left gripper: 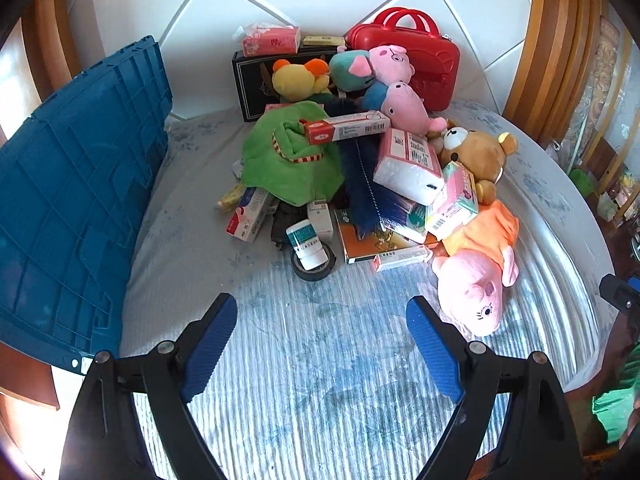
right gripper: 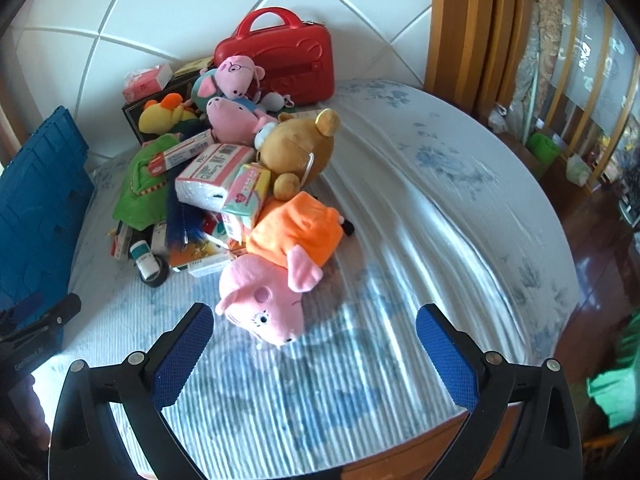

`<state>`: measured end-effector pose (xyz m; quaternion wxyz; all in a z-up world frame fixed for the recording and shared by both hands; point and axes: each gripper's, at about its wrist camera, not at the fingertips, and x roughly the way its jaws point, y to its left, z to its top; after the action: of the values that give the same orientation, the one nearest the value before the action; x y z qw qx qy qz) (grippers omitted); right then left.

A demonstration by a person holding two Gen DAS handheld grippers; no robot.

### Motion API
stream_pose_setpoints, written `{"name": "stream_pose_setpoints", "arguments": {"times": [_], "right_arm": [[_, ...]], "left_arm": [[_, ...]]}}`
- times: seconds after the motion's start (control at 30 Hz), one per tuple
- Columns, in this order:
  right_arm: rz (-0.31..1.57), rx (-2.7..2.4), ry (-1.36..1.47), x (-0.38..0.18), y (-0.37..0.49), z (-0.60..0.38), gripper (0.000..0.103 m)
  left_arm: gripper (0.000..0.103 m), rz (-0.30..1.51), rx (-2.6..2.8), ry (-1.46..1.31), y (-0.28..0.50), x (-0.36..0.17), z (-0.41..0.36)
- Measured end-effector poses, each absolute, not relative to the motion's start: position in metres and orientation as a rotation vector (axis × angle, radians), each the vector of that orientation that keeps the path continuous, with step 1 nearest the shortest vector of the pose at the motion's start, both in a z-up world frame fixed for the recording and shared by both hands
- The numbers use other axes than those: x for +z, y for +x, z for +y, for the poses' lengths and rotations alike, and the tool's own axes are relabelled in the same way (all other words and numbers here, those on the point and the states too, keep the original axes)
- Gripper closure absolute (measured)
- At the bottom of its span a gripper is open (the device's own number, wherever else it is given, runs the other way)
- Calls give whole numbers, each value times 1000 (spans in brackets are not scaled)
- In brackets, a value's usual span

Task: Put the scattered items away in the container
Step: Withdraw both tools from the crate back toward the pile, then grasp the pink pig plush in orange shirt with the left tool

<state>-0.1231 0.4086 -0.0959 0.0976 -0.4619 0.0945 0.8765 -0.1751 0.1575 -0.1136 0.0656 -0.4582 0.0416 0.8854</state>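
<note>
A pile of items lies on a bed: a pink pig plush in an orange dress [left gripper: 476, 268] [right gripper: 276, 276], a brown bear plush [left gripper: 476, 152] [right gripper: 296, 148], tissue packs [left gripper: 408, 164], a green cloth [left gripper: 288, 156], medicine boxes and a small white bottle [left gripper: 306, 244] on a black tape roll. A blue crate [left gripper: 68, 208] [right gripper: 36, 208] stands at the left. My left gripper [left gripper: 322, 344] is open and empty, short of the pile. My right gripper [right gripper: 314, 356] is open and empty, just in front of the pig plush's head.
A red case [left gripper: 416, 60] [right gripper: 280, 64], a black box [left gripper: 256, 80] and more plush toys sit at the back by the white wall. The bed [right gripper: 420, 220] drops off at the right to a wooden floor. Wooden door frames stand right.
</note>
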Motion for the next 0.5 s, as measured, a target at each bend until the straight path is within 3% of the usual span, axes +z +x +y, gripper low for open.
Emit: {"name": "stream_pose_setpoints", "arguments": {"times": [0.27,0.5], "right_arm": [[284,2647,-1389,-99,-148,435,0],[219,2784,-1479,-119,-195,496,0]], "left_arm": [[16,83,2711,-1404,-185,-121,180],[16,-25,2763,-1491,-205,-145,249]]}}
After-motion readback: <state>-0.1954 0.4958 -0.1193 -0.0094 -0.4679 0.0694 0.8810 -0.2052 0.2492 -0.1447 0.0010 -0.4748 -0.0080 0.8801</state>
